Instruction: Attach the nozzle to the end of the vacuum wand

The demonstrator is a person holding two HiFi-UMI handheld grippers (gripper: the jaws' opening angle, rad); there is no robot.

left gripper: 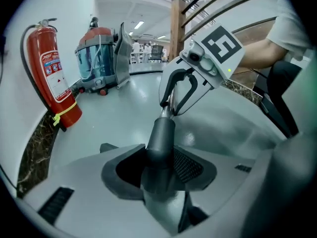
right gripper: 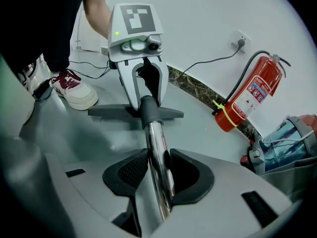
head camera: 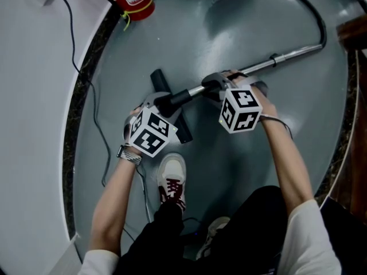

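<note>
You have one nozzle (left gripper: 159, 133) and one wand (right gripper: 154, 138). Your left gripper (left gripper: 158, 168) clamps the nozzle's neck and your right gripper (right gripper: 158, 177) clamps the wand, both tilted downward.

I hold one tool in each hand. Both are pitched steeply downward and face each other along the wand (head camera: 252, 69).

Left tool (head camera: 162, 103): positioned at the wand's dark lower end. The jaws stand partly apart, with the pads closed on the nozzle neck (left gripper: 159, 138).

Right tool (head camera: 213, 88): positioned just up the wand from the left tool. The jaws stand partly apart, with the pads pressed on both sides of the wand.

Left forearm (head camera: 112, 202): bare, reaching forward to the left of the wand's lower end.

Right forearm (head camera: 289, 159): bare, reaching forward, with the wrist angled inward toward the wand.
</note>
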